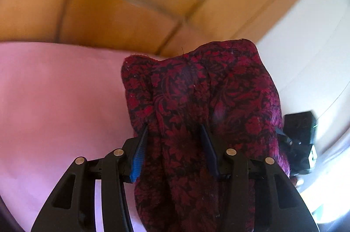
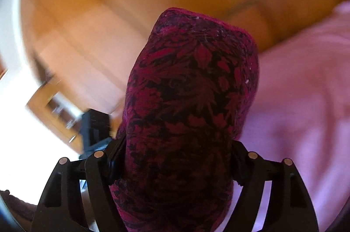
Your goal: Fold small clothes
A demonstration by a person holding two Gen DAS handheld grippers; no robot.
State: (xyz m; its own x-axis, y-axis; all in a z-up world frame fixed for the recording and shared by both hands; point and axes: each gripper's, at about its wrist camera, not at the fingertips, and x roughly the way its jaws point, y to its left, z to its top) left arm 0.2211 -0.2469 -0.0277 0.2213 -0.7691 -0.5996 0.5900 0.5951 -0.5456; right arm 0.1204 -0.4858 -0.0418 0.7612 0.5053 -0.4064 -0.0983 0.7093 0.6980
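A dark red and black floral garment [image 1: 196,101] hangs bunched between the fingers of my left gripper [image 1: 175,127], which is shut on it and holds it up off the pink sheet [image 1: 54,101]. The same garment [image 2: 188,105] drapes over my right gripper [image 2: 179,144], hiding its fingertips; the jaws stand closed on the cloth. The right gripper [image 1: 299,135] shows at the garment's right edge in the left wrist view. The left gripper [image 2: 94,129] shows to the left of the cloth in the right wrist view.
A pink sheet [image 2: 295,101] covers the surface below. Orange-brown wooden cabinet doors [image 1: 109,2] rise behind it, also in the right wrist view [image 2: 109,24]. A white wall [image 1: 306,35] stands to the right. The background is motion-blurred.
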